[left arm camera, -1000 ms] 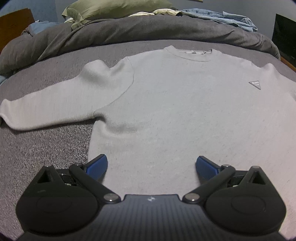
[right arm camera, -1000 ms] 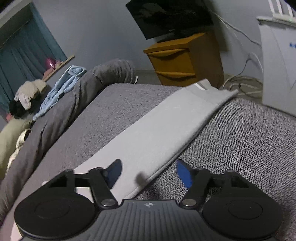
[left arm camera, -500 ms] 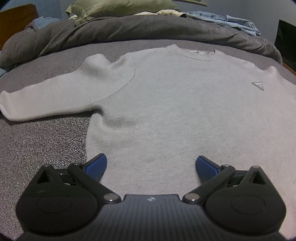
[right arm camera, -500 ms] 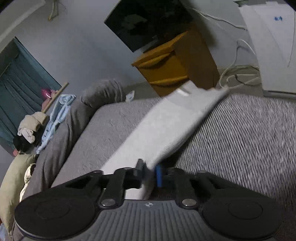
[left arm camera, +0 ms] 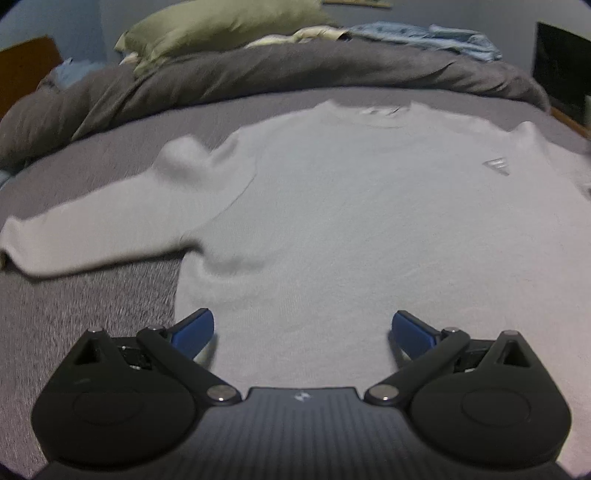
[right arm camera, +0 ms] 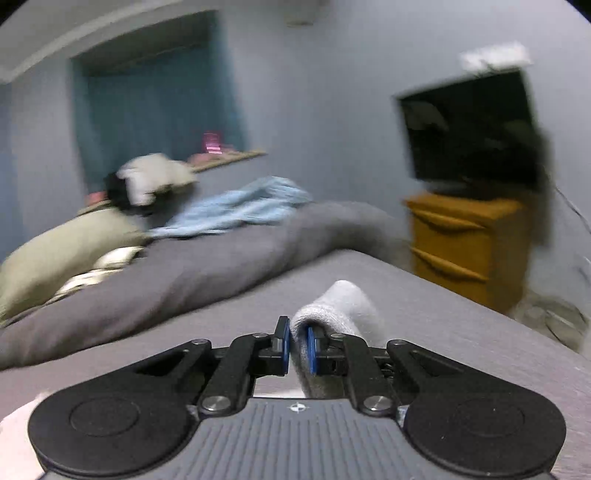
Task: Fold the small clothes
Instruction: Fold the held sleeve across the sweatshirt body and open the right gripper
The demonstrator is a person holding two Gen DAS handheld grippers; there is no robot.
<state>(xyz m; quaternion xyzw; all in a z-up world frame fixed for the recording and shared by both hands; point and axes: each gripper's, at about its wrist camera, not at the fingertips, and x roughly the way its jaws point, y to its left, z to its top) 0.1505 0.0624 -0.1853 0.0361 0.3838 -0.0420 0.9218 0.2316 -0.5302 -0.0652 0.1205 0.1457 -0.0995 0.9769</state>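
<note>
Grey bed (left arm camera: 92, 314) bears a pale sweater (left arm camera: 351, 229) lying flat. Left gripper (left arm camera: 303, 332) is spread wide, holding nothing. Right gripper (right arm camera: 295, 345) is clamped on the sweater's sleeve (right arm camera: 340, 302).

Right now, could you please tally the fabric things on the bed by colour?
Light grey: 1, the sweater, one sleeve pinched in the right gripper.
Dark grey: 1, the duvet.
Olive green: 1, the pillow.
Light blue: 1, the crumpled shirt.
Total: 4.
</note>
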